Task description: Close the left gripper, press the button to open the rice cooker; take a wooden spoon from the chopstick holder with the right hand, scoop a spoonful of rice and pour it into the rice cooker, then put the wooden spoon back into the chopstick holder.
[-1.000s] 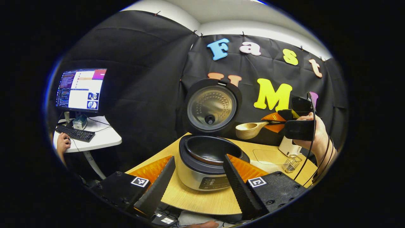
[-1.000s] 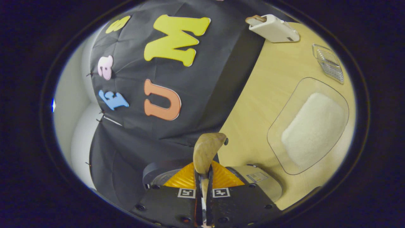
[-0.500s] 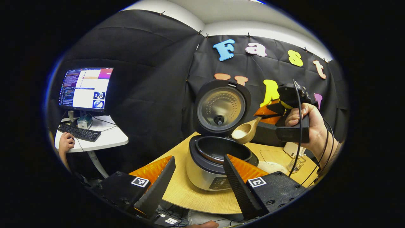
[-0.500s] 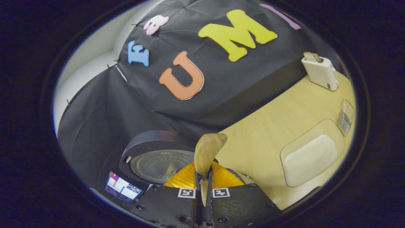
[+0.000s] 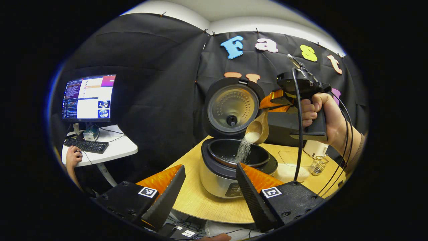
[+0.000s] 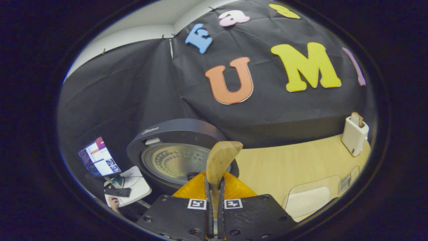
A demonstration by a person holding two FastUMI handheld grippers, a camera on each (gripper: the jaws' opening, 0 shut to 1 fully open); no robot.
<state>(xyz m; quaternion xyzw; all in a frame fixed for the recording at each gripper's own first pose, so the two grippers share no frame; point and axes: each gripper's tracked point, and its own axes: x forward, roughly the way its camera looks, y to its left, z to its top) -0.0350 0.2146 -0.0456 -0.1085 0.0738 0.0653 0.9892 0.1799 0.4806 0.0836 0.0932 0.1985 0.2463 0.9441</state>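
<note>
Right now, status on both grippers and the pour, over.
Right gripper shut on wooden spoon, tipped over the pot. Rice streaming into open rice cooker. Left gripper open, holding nothing, near the cooker's front. Nothing blocking the pour.

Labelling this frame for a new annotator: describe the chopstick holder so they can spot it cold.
Start at the open rice cooker on the wooden table. Beyond it, by the black wall, past the clear tray of rice, stands the chopstick holder. It is a small cream upright box with a brown wooden tip poking out the top, unlike the see-through wire basket beside it.
</note>
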